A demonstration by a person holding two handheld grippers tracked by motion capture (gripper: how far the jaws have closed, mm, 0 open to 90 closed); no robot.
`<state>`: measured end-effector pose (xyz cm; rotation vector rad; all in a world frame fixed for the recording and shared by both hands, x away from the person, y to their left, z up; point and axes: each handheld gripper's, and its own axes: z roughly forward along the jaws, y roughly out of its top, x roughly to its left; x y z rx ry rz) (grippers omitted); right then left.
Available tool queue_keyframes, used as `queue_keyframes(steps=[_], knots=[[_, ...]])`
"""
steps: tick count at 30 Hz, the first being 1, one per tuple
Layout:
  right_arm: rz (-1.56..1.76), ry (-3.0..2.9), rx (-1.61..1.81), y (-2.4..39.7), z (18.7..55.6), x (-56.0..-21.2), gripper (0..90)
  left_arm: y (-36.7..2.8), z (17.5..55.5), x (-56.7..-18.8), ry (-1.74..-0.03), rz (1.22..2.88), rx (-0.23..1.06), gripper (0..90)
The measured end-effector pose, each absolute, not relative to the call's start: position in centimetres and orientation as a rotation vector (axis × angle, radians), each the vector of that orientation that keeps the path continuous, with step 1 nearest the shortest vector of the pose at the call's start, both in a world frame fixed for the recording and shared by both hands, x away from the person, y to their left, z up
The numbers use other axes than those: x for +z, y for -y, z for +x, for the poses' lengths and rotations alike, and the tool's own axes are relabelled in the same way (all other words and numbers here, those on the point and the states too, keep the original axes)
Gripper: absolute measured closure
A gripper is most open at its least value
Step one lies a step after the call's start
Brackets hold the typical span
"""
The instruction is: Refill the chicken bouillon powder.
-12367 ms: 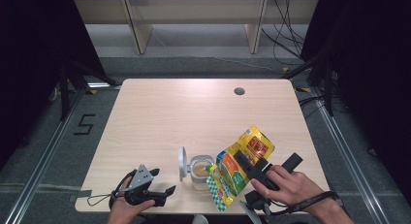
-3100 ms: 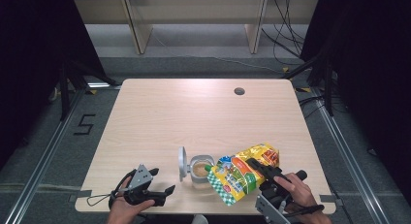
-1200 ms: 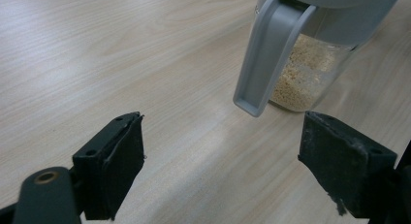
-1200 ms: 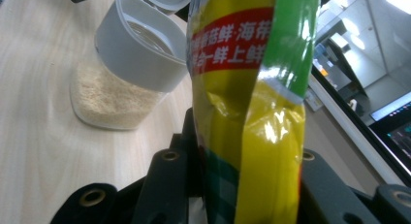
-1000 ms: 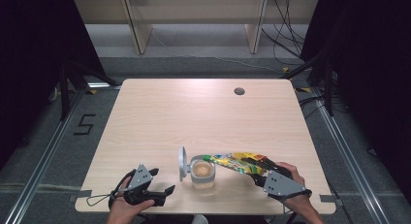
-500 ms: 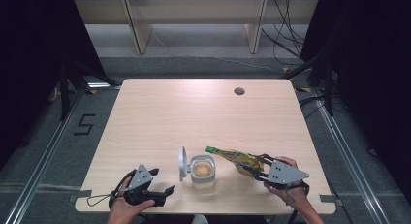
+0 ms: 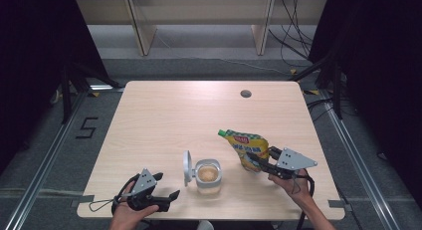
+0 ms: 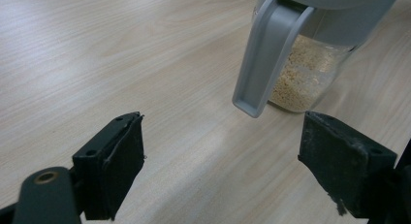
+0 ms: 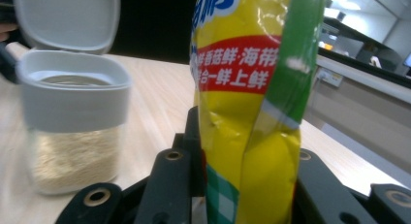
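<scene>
The right gripper [image 7: 260, 162] clamps the yellow pouch [image 7: 247, 147] upright, right of the open jar [image 7: 207, 175]; the left gripper [image 7: 169, 197] gapes empty lower left

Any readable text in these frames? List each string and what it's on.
"5": floor marking left of the table, high view.
"香菇鲜·海带" over "合一鲜上鲜", first characters cut off: red band on the yellow pouch, right gripper view.
Blue-outlined characters at the pouch's top: cropped, unreadable.
Small red label on the pouch, high view: too small to read.
Jar: no text seen.
</scene>
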<state>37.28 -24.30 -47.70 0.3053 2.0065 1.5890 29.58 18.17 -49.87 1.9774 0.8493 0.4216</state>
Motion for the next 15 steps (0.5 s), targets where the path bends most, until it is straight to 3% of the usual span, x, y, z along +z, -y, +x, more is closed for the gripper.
queue_keyframes(steps=[15], knots=[[0.426, -1.966, 1.616, 23.4, 39.8, -48.6, 74.4, -18.1, 29.5, -49.8, -0.854, 1.969, 0.417, 15.7]])
